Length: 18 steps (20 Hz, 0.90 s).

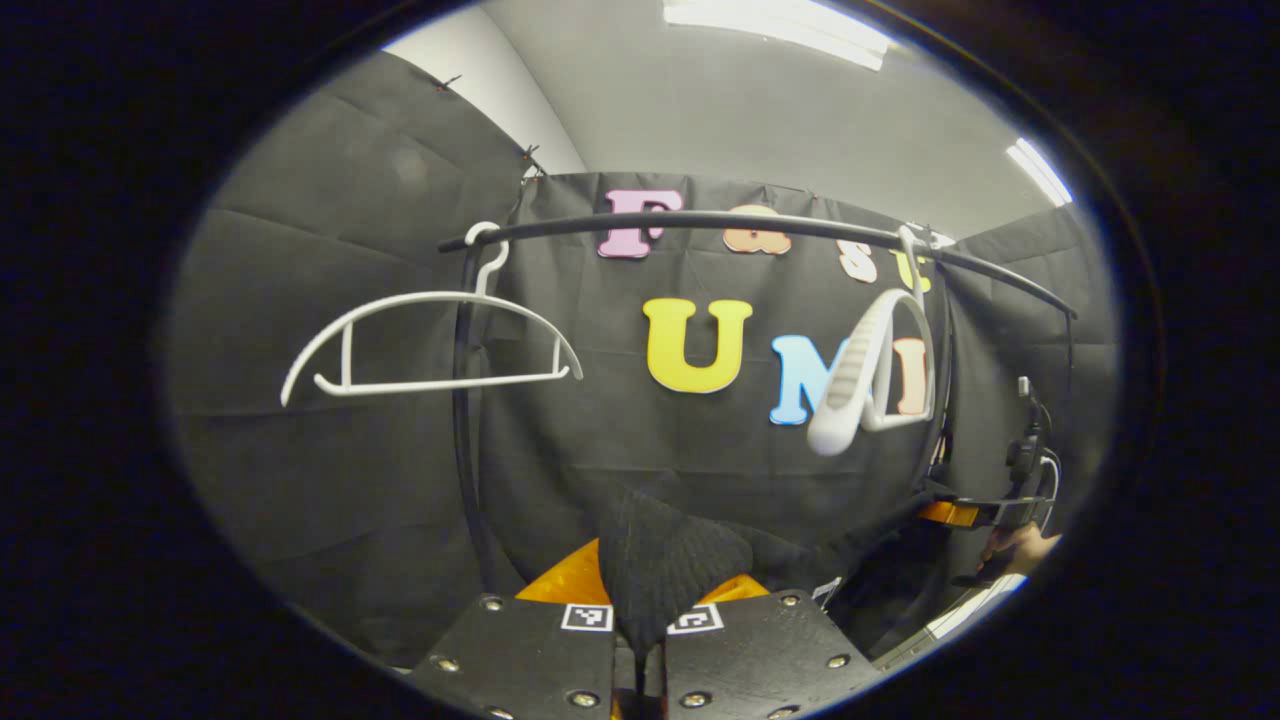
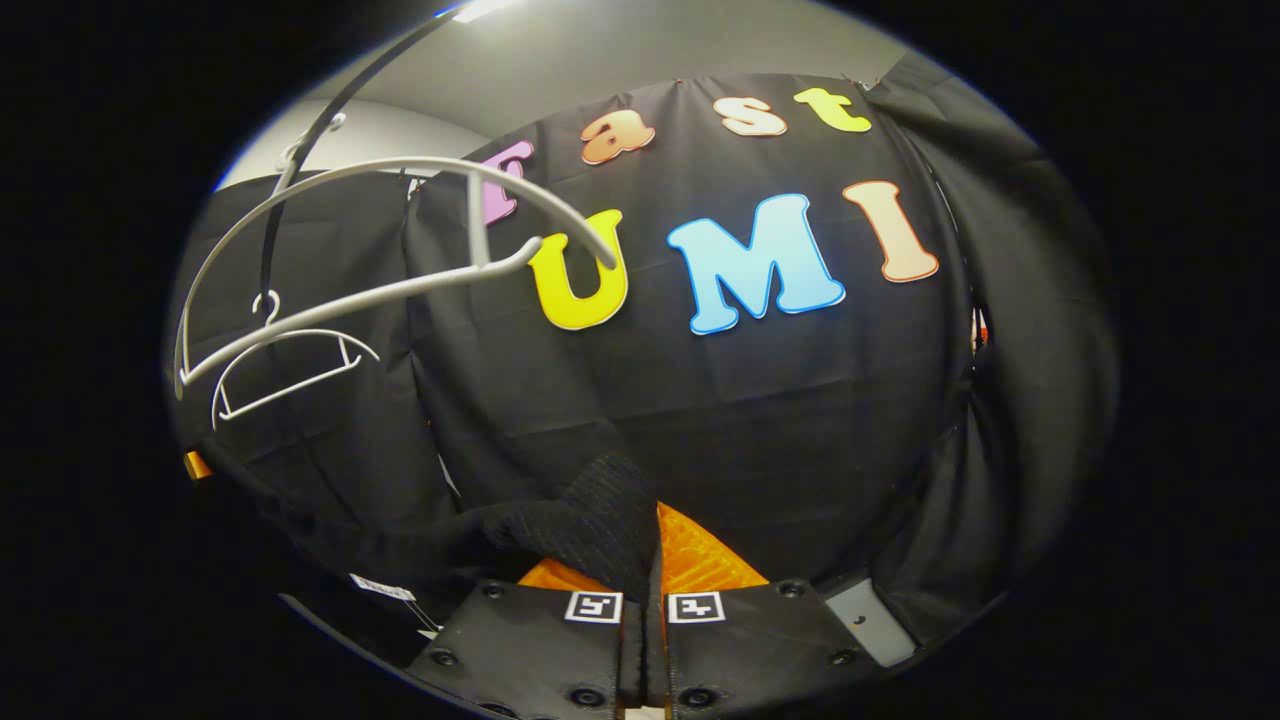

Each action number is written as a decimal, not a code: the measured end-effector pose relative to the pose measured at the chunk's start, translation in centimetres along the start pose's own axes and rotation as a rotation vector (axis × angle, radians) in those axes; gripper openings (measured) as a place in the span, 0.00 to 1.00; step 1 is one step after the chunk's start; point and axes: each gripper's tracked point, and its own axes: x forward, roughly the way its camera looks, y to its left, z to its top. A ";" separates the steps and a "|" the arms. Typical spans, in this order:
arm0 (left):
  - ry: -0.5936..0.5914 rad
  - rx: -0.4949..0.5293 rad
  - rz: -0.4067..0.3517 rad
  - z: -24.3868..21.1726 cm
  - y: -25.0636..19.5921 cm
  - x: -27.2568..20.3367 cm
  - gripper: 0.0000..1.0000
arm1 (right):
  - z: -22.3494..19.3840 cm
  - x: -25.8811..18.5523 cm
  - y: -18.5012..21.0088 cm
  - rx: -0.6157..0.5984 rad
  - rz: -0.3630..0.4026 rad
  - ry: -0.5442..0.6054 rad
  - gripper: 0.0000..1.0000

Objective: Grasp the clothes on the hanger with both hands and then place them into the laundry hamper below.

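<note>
A black knitted garment (image 1: 670, 560) hangs free below the rail, stretched between both grippers. In the left gripper view my left gripper (image 1: 648, 605) is shut on one bunched end of it, and the cloth runs right toward the right gripper (image 1: 985, 513), held by a hand (image 1: 1025, 548). In the right gripper view my right gripper (image 2: 650, 578) is shut on the other end of the garment (image 2: 590, 515), which sags away to the left. Two bare white hangers (image 1: 430, 340) (image 1: 870, 375) hang on the black rail (image 1: 700, 220); the right one is tilted.
In the right gripper view the near hanger (image 2: 400, 250) and the far hanger (image 2: 290, 360) hang up and to the left on the rail (image 2: 330, 100). A black upright post (image 1: 465, 420) stands at the left. Black cloth walls close in all round.
</note>
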 end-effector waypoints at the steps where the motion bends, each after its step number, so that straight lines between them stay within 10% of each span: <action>1: 0.016 0.001 -0.011 -1.1 -0.7 -0.4 0.05 | -0.7 -0.8 0.9 -0.019 0.012 0.012 0.03; 12: 0.148 0.042 -0.284 -8.5 -13.3 -3.7 0.05 | -8.5 -9.3 12.0 -0.104 0.195 0.136 0.03; 18: 0.200 -0.015 -0.328 -14.2 -16.5 -4.9 0.05 | -13.8 -11.6 10.1 -0.100 0.187 0.216 0.03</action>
